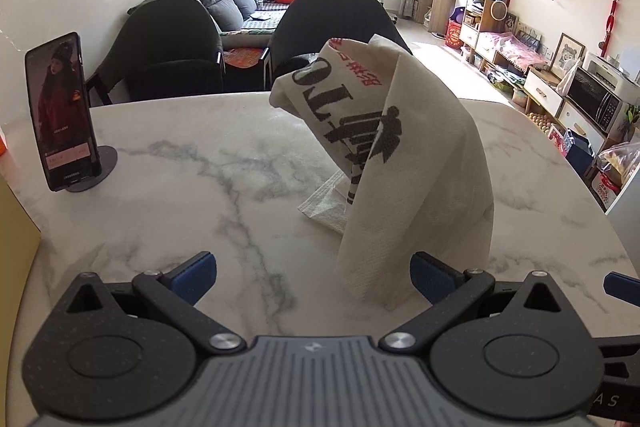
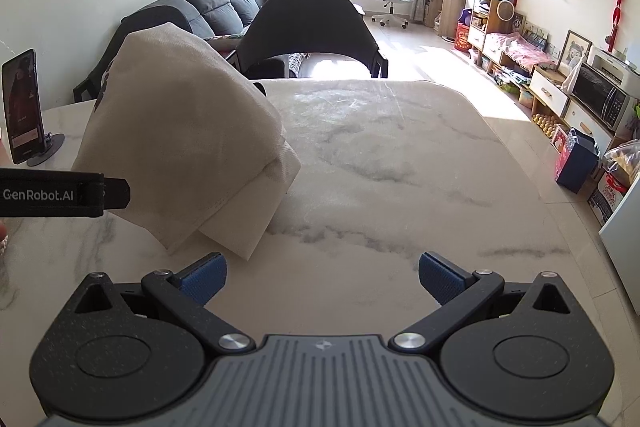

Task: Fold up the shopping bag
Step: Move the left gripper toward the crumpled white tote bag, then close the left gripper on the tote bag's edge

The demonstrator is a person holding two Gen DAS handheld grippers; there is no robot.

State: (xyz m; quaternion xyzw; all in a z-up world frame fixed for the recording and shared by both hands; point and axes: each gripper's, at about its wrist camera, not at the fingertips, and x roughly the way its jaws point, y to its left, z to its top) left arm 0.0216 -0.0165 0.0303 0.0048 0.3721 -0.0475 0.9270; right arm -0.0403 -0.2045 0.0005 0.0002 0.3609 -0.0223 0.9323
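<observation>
Blue-padded fingers (image 1: 204,277) of the left gripper (image 1: 314,277) are spreading wide, gripping nothing; the shopping bag (image 1: 400,155) is slumping on the marble surface (image 1: 180,187) just ahead, toward their right side, while the right gripper (image 2: 322,277) is gaping equally empty, the bag lying ahead-left

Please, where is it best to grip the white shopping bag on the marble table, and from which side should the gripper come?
Probably the low corner of the shopping bag nearest the grippers. The bag stands as a loose heap, and there its layered edge sticks out just above the marble table, so thin fingers can close over it. The open left gripper is closest; come in low from the near side.
</observation>
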